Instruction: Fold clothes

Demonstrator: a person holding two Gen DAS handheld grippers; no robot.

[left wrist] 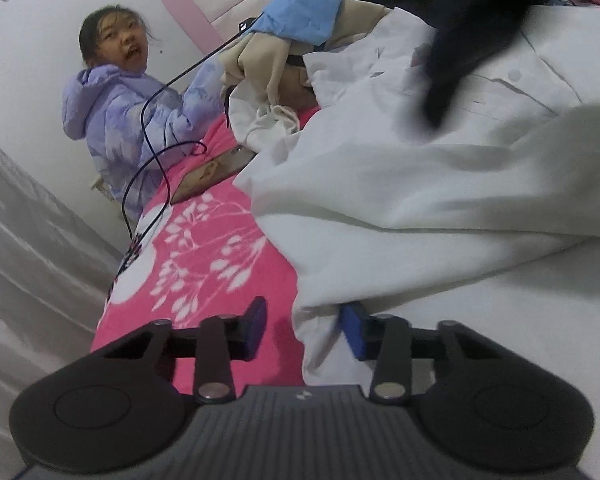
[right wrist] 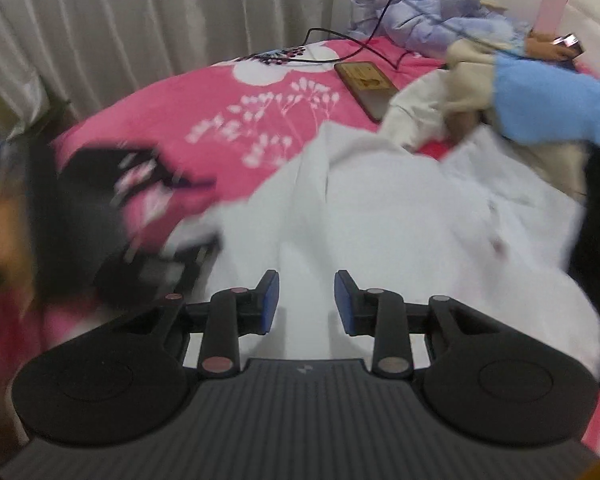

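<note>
My left tool (left wrist: 302, 330) stands part open at the edge of the white shirt (left wrist: 440, 208), gripping nothing. My right tool (right wrist: 306, 300) hovers part open and empty above it. The shirt lies crumpled on the bed (left wrist: 204, 264): light, limp, best pinched at a hem.

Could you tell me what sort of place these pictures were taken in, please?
Most likely a bedroom at home: a pink floral bedspread covers a bed, a padded pink headboard stands behind it, and long pale curtains hang alongside. A white garment lies on the bed.
</note>
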